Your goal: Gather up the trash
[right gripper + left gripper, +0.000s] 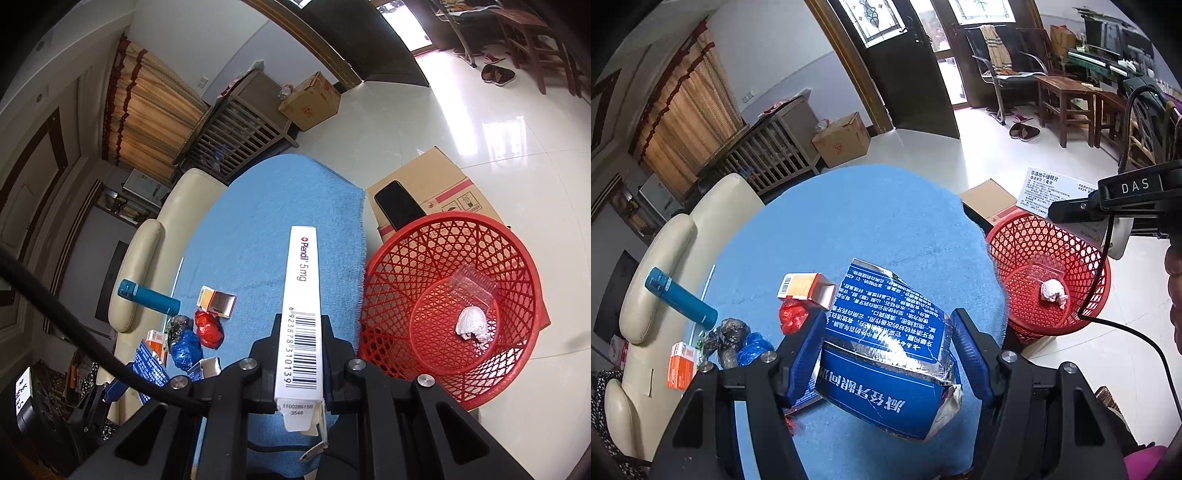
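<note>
Between the blue pads of the left gripper [886, 354] sits a crumpled blue toothpaste carton [886, 354], clamped across its width and held tilted above the blue cloth [879, 221]. Just beyond its left pad lie a red plastic wad [792, 317] and an open orange box [807, 286]; farther left are a dark wad and blue bag [738, 343], another orange box [681, 365] and a teal flask [679, 297]. To its right, off the cloth's edge, stands the red mesh basket [1019, 236] with a white paper ball [1052, 291] inside.

In the right gripper [301, 354], the jaws are pressed together on a slim white medicine box [303, 295], which points forward over the cloth. Immediately right of it is the basket [406, 258], holding the paper ball and a clear plastic piece [472, 284]. Behind the basket sits a cardboard box [443, 177] with a black phone [399, 203] on it.
</note>
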A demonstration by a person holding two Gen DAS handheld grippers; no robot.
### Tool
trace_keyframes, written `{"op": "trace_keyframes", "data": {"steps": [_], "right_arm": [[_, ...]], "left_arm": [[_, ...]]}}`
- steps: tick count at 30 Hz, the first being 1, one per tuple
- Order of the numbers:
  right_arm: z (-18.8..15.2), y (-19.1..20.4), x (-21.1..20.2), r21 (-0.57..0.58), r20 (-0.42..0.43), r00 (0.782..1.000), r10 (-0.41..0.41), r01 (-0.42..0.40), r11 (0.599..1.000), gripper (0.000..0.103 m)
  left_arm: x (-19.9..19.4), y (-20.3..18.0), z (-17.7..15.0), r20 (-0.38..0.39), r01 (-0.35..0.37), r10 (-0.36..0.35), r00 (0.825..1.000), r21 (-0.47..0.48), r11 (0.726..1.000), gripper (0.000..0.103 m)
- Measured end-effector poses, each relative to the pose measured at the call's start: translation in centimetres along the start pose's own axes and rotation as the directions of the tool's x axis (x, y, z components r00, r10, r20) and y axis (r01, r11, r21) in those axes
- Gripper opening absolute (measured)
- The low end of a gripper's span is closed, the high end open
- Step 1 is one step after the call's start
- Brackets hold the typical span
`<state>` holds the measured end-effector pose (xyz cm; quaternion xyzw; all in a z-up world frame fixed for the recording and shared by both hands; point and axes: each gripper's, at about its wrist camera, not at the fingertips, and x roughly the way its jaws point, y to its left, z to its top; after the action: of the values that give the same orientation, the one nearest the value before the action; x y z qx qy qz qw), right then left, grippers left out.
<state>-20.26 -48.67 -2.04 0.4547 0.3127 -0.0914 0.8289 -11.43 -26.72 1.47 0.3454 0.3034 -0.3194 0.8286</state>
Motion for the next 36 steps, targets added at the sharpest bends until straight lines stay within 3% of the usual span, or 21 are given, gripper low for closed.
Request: {"op": "trace_keyframes", "data": {"steps": [23,36], "right_arm": [[0.5,-4.7,-0.4,0.099,0.014,1.000,-0.021,0.019,0.995,0.017],[1.6,-9.6,0.5,0.186,0.009,0.994,-0.108,0.104,0.977,0.017]], "left_arm": [[3.0,-4.0,2.3,-0.044,0.055,-0.052,0.998,0.060,0.997,0.070],[6.3,-7.2,4.8,-0.055,0.166,-0.161,0.985,0.107,0.980,0.070]]}}
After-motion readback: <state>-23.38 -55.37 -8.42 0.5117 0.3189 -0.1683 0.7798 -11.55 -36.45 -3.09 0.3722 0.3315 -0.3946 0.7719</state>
